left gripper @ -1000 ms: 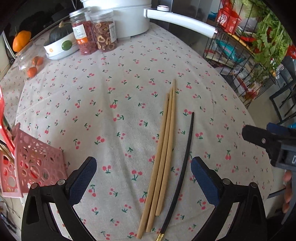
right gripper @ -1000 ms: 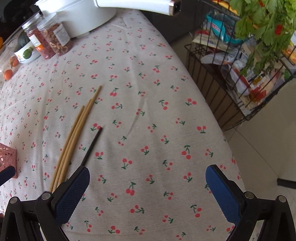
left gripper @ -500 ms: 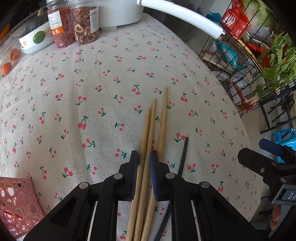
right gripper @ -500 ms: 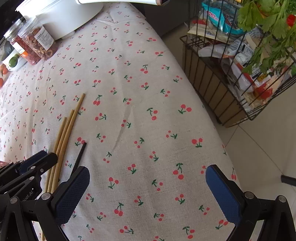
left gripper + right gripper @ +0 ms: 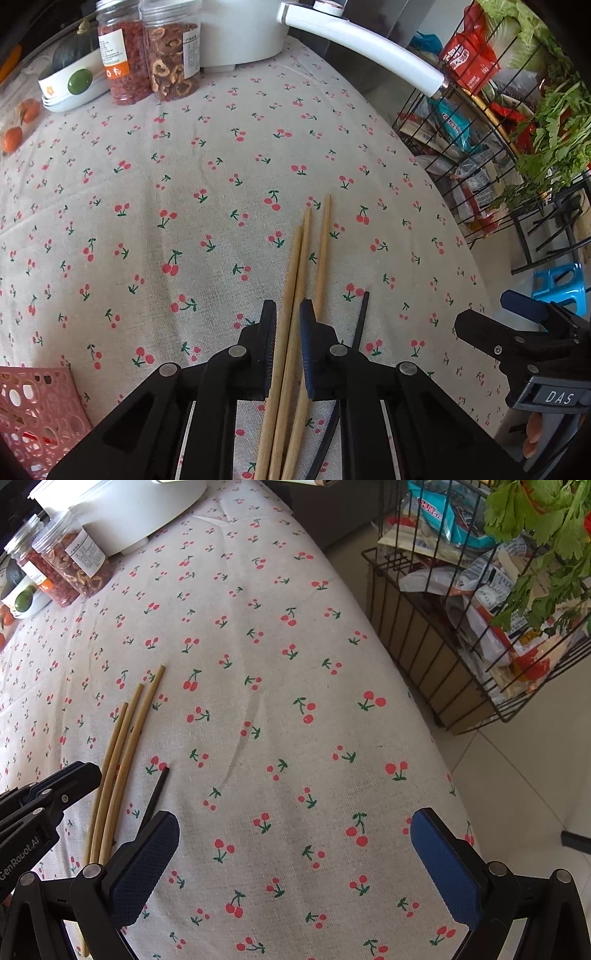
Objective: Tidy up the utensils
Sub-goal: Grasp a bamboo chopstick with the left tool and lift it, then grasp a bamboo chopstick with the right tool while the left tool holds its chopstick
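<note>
Three wooden chopsticks (image 5: 295,266) lie side by side on the cherry-print tablecloth (image 5: 184,221), with a thin black chopstick (image 5: 362,317) just to their right. My left gripper (image 5: 287,332) points steeply down and is shut on two of the wooden chopsticks; the third passes beneath its right finger. In the right wrist view the same wooden chopsticks (image 5: 125,734) and black chopstick (image 5: 157,786) lie at the left. My right gripper (image 5: 293,821) stands wide open above bare cloth, with nothing between its fingers.
A pink perforated basket (image 5: 37,413) sits at the near left. Two jars (image 5: 170,55), a white pot with a long handle (image 5: 369,51) and a bowl (image 5: 70,88) stand at the back. Beyond the table's right edge is a black wire rack (image 5: 461,646) of groceries.
My left gripper came forward and down over the wooden chopsticks, and its jaws went from wide open to shut on them. The right gripper shifted slightly and stayed open.
</note>
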Tool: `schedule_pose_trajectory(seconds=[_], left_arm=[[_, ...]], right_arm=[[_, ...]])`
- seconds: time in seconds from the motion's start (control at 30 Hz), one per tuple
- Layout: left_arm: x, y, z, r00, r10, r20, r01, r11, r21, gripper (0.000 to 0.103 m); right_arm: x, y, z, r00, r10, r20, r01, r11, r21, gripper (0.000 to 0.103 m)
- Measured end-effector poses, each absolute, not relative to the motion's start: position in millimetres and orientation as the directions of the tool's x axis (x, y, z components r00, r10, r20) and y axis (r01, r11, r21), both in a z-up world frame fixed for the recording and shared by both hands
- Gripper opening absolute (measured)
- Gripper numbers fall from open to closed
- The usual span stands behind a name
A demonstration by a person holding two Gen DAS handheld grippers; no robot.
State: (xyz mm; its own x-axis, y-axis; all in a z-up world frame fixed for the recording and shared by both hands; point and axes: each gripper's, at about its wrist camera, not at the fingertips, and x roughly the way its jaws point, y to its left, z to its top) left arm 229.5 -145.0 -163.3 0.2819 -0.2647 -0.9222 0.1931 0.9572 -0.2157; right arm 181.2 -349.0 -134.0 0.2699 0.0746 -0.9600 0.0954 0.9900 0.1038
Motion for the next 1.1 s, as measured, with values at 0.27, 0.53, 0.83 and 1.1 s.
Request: schedule_pose_trajectory(seconds=[0.27, 0.53, 0.83, 1.1], left_arm=[[236, -149, -176, 0.287, -0.198, -0.937, 0.189, 0.971, -0.147, 0.01], [236, -148, -173, 0.26, -0.147, -0.954, 0.2, 0.975, -0.095, 0.006], [170, -106, -126, 0.344, -0.223, -0.912, 0.261, 0.956, -0.136, 0.006], [114, -69, -91, 0.413, -0.284, -0.865, 0.293, 0.941, -0.17, 0.006]], right_arm=[[181, -343, -137, 0.259, 0.077, -0.963, 0.087, 0.991, 0.102, 0.103], [183, -335, -145, 0.23, 0.085, -0.97, 0.074, 0.992, 0.105, 0.103], [192, -316, -150, 0.206, 0.11, -0.972, 0.05, 0.991, 0.123, 0.103], [199, -287, -151, 0.227, 0.189, -0.955, 0.014, 0.98, 0.197, 0.103]])
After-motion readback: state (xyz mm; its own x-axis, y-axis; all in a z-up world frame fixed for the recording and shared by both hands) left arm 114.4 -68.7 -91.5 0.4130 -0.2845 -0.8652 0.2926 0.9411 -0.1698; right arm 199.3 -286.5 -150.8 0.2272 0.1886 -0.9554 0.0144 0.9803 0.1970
